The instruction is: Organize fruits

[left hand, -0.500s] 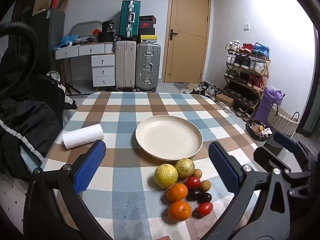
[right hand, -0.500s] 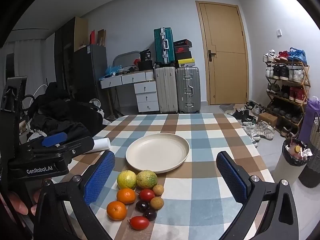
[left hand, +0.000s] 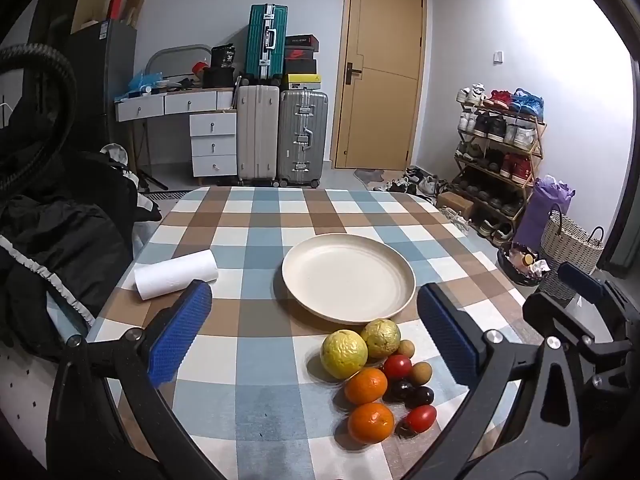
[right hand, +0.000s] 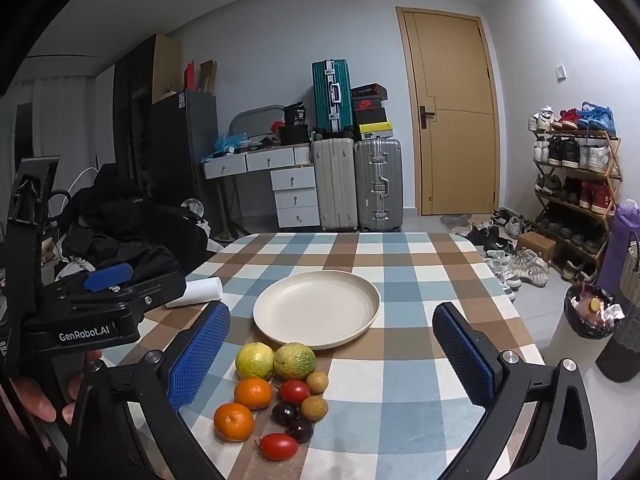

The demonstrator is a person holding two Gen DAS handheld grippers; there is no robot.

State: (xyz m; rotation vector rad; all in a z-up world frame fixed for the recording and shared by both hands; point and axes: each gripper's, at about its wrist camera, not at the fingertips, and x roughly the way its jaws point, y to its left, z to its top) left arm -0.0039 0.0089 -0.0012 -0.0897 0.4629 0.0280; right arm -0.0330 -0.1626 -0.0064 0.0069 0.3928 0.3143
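Both tools gape wide and grip nothing, the left tool and right tool hovering over the checked surface. The fruits cluster just before the bare plate. Only the right view catches fingers (gripping the left tool's body).

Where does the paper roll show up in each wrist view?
Left wrist: paper roll lies left of centre on the table, just beyond the left fingertip.
Right wrist: paper roll is at left, partly hidden behind the left gripper's body.
Shared landmark: the plate, right of the roll in both.
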